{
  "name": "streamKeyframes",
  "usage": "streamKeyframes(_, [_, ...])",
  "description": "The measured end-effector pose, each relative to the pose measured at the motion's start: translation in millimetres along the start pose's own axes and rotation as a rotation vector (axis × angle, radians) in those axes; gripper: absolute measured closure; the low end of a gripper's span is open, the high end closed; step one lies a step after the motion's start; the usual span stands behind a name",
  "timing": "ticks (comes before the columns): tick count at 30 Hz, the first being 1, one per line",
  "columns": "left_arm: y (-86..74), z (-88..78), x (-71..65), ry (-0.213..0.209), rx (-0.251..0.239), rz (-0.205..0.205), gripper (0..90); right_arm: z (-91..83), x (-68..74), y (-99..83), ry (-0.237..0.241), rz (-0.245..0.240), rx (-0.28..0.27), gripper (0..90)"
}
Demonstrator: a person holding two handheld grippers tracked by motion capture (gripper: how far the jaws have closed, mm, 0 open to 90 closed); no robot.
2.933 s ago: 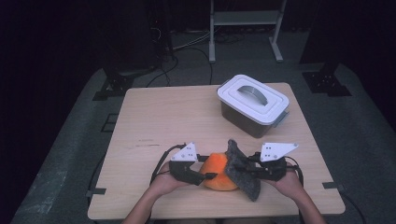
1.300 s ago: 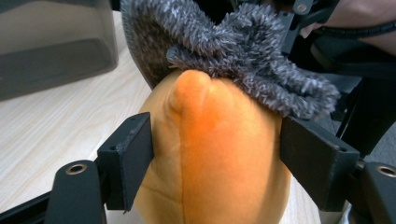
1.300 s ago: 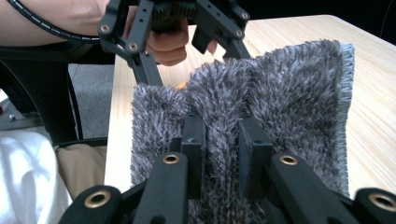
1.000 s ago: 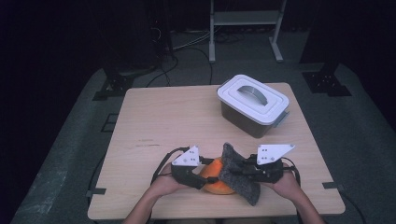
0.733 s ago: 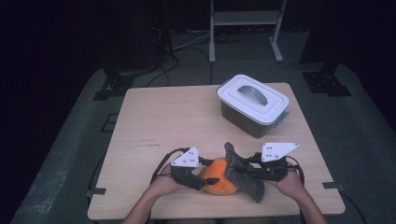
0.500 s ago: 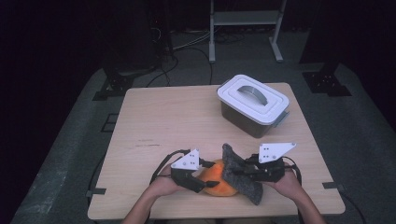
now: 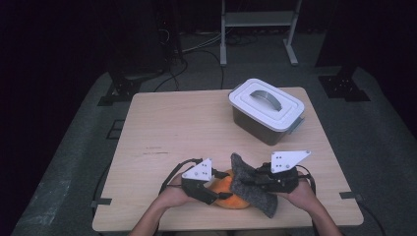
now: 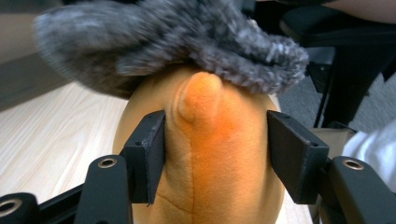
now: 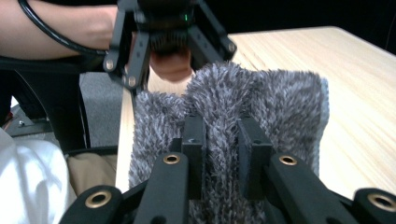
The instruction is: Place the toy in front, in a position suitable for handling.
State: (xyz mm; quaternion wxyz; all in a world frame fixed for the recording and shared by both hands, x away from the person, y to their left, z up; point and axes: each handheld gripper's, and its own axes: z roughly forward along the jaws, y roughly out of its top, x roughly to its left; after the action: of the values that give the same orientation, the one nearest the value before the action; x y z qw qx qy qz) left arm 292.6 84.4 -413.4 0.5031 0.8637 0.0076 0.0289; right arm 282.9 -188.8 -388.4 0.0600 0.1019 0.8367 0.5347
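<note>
I have the left gripper [image 7: 212,194] at the near edge of the table [image 7: 196,128], its jaws about half closed and clamped on either side of the orange plush toy [image 8: 210,158]; in the left gripper view both pads press into the plush flanks, with a small orange nub standing up between them. The jaws have just eased a little tighter on it. The right gripper [image 7: 253,178] sits just to the right of it, jaws nearly closed and pinching a fold of the grey fuzzy cloth [image 9: 243,107], which in the right gripper view bunches up between the two pads. From the high view the cloth [image 7: 252,189] drapes over the right side of the toy [image 7: 231,191], touching it; whether it wraps underneath I can't quite tell, since the grippers and hands cover that part. Farther back on the right stands a lidded white container [image 7: 266,109] with a handle on top, well apart from both grippers.
</note>
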Motion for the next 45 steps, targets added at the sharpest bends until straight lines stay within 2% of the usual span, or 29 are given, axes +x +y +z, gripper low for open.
streamKeyframes(1, [0.9, 0.2, -1.3, -0.002, 0.016, 0.030, 40.4, 2.2, 2.0, 2.5, 0.009, -0.009, 0.009, 74.6])
streamKeyframes(3, [0.6, -0.3, -1.1, -0.005, 0.019, 0.037, 40.6, 3.2, 2.0, 1.7, 0.010, -0.012, 0.012, 74.7])
streamKeyframes(5, [-1.4, -1.6, 0.1, -0.008, 0.013, 0.031, 41.5, 3.1, -0.9, -3.2, 0.027, 0.000, 0.017, 74.6])
streamKeyframes(9, [-3.2, -4.0, 2.2, -0.005, 0.014, 0.028, 41.5, -0.9, -5.5, -9.0, 0.021, 0.013, 0.030, 74.6])
streamKeyframes(12, [-5.3, -5.9, 4.6, -0.003, 0.009, 0.010, 40.8, -5.4, -12.6, -19.7, 0.012, 0.054, 0.041, 74.5])
streamKeyframes(15, [-4.3, -6.7, 6.8, 0.001, 0.020, -0.011, 38.6, -3.9, -13.2, -21.0, 0.011, 0.063, 0.042, 74.4])
streamKeyframes(16, [0.4, -7.6, 6.7, 0.011, 0.041, -0.041, 36.9, -2.9, -12.9, -20.5, 0.008, 0.060, 0.043, 74.5])
streamKeyframes(19, [4.5, -8.3, 5.2, 0.016, 0.026, -0.061, 33.1, -1.1, -13.0, -20.6, 0.008, 0.065, 0.045, 74.4])
streamKeyframes(23, [4.0, -4.7, 5.9, 0.019, 0.030, -0.077, 28.3, 0.1, -12.4, -20.3, 0.001, 0.067, 0.041, 74.3])
streamKeyframes(24, [3.6, -2.5, 5.6, 0.020, 0.034, -0.083, 22.9, 1.2, -11.7, -19.7, -0.004, 0.064, 0.042, 74.2])
streamKeyframes(27, [2.2, 1.2, 4.4, 0.024, 0.037, -0.076, 23.3, 2.1, -11.7, -19.6, -0.001, 0.067, 0.043, 74.3])
streamKeyframes(29, [1.0, -0.5, 5.3, 0.028, 0.034, -0.061, 27.9, 1.9, -11.7, -19.7, 0.007, 0.067, 0.045, 74.5])
streamKeyframes(31, [0.2, -1.1, 6.0, 0.027, 0.034, -0.065, 30.7, 2.2, -10.7, -19.2, 0.015, 0.068, 0.048, 74.7])
streamKeyframes(33, [-1.7, -3.7, 8.5, 0.047, 0.042, -0.057, 32.3, 3.6, -9.1, -18.2, 0.021, 0.063, 0.051, 74.9])
streamKeyframes(36, [-3.0, -6.5, 11.3, 0.071, 0.049, -0.068, 33.1, 5.0, -7.0, -17.0, 0.023, 0.054, 0.055, 74.9])
streamKeyframes(37, [-4.7, -9.4, 14.3, 0.096, 0.050, -0.088, 33.3, 6.2, -5.6, -16.1, 0.023, 0.051, 0.060, 75.0])
streamKeyframes(38, [-4.7, -9.4, 14.3, 0.096, 0.050, -0.088, 33.4, 6.2, -5.6, -16.1, 0.023, 0.051, 0.060, 75.0])
streamKeyframes(39, [-5.6, -12.2, 16.4, 0.120, 0.050, -0.102, 33.7, 7.5, -4.8, -16.0, 0.025, 0.050, 0.062, 74.9])
streamKeyframes(40, [-5.6, -12.8, 16.9, 0.124, 0.052, -0.105, 33.6, 8.1, -4.8, -16.1, 0.025, 0.050, 0.062, 74.9])
streamKeyframes(43, [-4.9, -12.1, 16.5, 0.109, 0.055, -0.114, 32.1, 9.1, -5.1, -16.1, 0.025, 0.049, 0.060, 74.9])
streamKeyframes(45, [-2.6, -10.9, 15.1, 0.095, 0.056, -0.125, 25.8, 10.5, -4.6, -16.5, 0.029, 0.051, 0.057, 74.9])
